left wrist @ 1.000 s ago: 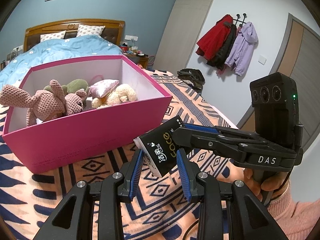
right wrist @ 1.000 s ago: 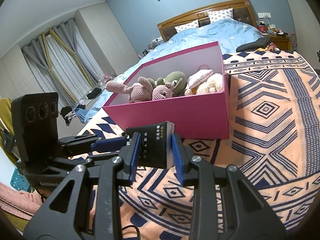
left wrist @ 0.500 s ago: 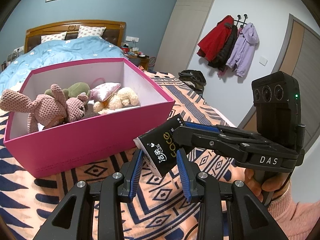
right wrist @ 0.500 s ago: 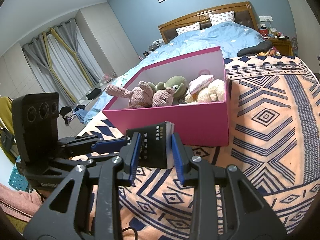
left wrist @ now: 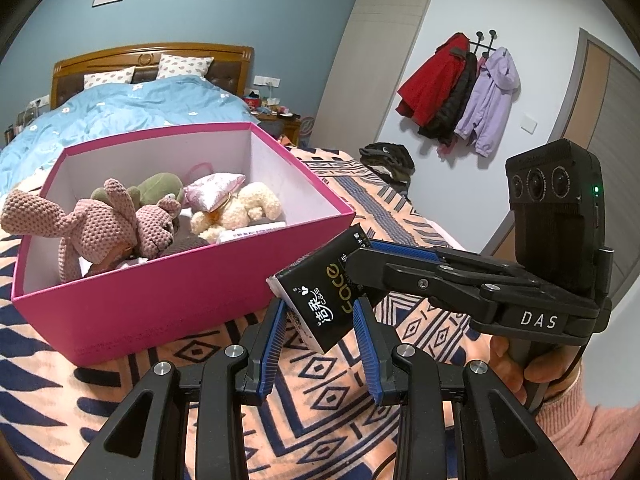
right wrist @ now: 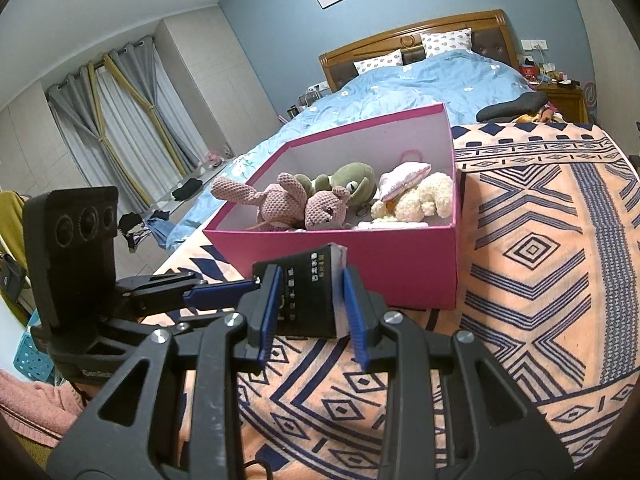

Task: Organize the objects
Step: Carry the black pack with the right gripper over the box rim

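Black tissue pack (left wrist: pixel 320 304) held above patterned bed blanket (right wrist: pixel 540 280) before pink box (left wrist: pixel 160 300), long axis tilted up-right, label "coco", both the left tool (left wrist: pixel 320 344) and right tool (right wrist: pixel 310 304) clamped on it, "DAS" on right tool

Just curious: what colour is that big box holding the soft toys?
Bright pink box outside, white inside; clearest in left wrist view.

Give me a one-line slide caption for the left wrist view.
Both grippers hold a black tissue pack just outside the pink box of plush toys on the patterned blanket.
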Motion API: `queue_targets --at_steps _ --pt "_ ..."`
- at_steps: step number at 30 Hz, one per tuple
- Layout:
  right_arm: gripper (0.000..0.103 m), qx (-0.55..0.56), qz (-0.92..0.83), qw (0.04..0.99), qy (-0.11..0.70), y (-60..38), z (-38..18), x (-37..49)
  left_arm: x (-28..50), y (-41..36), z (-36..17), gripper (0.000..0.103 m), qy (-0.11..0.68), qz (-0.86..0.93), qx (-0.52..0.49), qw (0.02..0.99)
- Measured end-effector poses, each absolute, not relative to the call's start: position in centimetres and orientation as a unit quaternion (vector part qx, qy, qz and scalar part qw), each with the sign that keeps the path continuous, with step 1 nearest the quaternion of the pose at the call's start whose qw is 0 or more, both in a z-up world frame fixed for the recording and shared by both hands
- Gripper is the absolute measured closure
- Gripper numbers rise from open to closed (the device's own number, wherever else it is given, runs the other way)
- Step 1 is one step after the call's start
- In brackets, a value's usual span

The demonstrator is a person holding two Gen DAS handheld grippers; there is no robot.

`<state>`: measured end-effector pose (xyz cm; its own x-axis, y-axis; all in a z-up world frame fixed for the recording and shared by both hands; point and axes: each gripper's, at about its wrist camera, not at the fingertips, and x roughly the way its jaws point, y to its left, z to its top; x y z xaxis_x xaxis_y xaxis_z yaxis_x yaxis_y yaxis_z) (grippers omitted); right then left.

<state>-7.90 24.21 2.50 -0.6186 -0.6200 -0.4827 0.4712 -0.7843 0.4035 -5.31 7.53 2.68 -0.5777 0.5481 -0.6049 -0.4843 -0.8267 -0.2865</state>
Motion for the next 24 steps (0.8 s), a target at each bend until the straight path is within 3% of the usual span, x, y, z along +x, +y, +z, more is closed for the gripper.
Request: queue_targets --at_steps 24 --pt "0.068 0.301 -0.895 0.307 -0.116 24.3 3.5 -8.7 -6.3 7.5 3.1 0.069 -0.038 0.890 -0.350 0.289"
